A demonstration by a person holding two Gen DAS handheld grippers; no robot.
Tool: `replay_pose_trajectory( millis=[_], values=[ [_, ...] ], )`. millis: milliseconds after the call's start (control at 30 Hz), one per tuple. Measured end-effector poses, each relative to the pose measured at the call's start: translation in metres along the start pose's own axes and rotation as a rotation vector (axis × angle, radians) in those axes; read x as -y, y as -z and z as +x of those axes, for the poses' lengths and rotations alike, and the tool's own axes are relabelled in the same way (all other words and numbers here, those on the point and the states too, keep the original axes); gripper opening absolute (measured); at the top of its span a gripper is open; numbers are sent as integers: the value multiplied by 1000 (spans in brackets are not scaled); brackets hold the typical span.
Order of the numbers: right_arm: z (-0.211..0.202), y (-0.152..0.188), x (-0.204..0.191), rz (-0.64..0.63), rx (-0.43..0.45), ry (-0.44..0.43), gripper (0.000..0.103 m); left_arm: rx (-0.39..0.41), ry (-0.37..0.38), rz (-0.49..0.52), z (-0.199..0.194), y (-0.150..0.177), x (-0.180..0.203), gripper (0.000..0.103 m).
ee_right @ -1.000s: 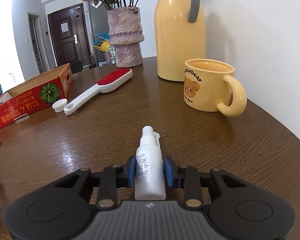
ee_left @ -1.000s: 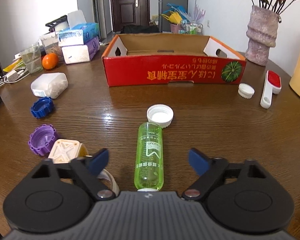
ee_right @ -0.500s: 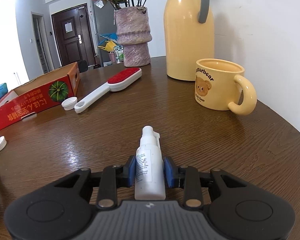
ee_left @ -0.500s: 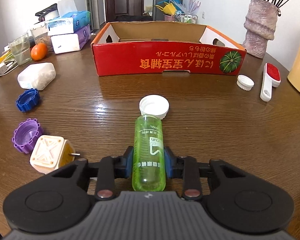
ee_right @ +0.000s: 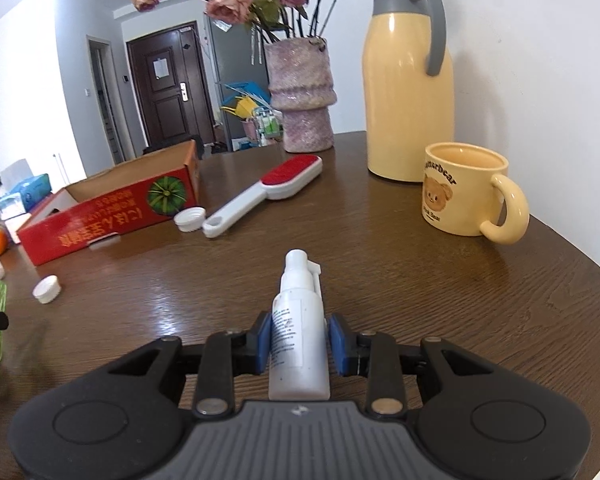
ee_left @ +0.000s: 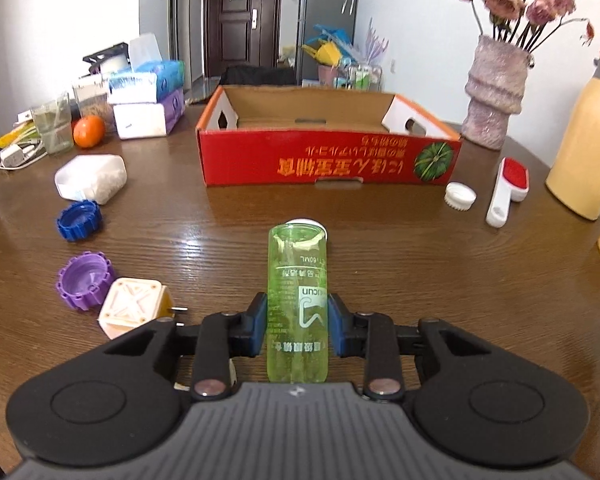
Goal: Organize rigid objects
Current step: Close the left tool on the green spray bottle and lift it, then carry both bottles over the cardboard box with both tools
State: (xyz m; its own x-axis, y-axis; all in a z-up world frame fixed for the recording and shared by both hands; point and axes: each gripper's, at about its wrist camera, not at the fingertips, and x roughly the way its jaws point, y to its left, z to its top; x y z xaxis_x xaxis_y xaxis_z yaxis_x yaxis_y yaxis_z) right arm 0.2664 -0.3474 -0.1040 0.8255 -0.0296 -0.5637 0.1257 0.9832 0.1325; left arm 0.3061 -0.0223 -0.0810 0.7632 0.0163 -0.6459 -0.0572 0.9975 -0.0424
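Now, at the left, the left gripper (ee_left: 297, 330) is pinching the green bottle (ee_left: 297, 304), having closed on it a second ago, and is lifting it off the wooden table (ee_left: 420, 272), hiding most of the white cap (ee_left: 306, 222) beyond. Farther off, the red cardboard box (ee_left: 328, 160) is waiting open. At the right, the right gripper (ee_right: 299, 344) is still clamping the white spray bottle (ee_right: 299, 340), so both probably go boxward next.
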Motion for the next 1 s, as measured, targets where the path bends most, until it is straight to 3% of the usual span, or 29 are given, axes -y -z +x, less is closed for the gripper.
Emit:
replay_pose_trajectory(
  millis=[567,1000],
  values=[
    [-40,-3,-31,-43,78,-85,30,142,15,-19,-71,0,-4,31],
    [-61,-13,-83,-98,138,-203,30,240,11,-49,-121,-5,-15,31]
  ],
)
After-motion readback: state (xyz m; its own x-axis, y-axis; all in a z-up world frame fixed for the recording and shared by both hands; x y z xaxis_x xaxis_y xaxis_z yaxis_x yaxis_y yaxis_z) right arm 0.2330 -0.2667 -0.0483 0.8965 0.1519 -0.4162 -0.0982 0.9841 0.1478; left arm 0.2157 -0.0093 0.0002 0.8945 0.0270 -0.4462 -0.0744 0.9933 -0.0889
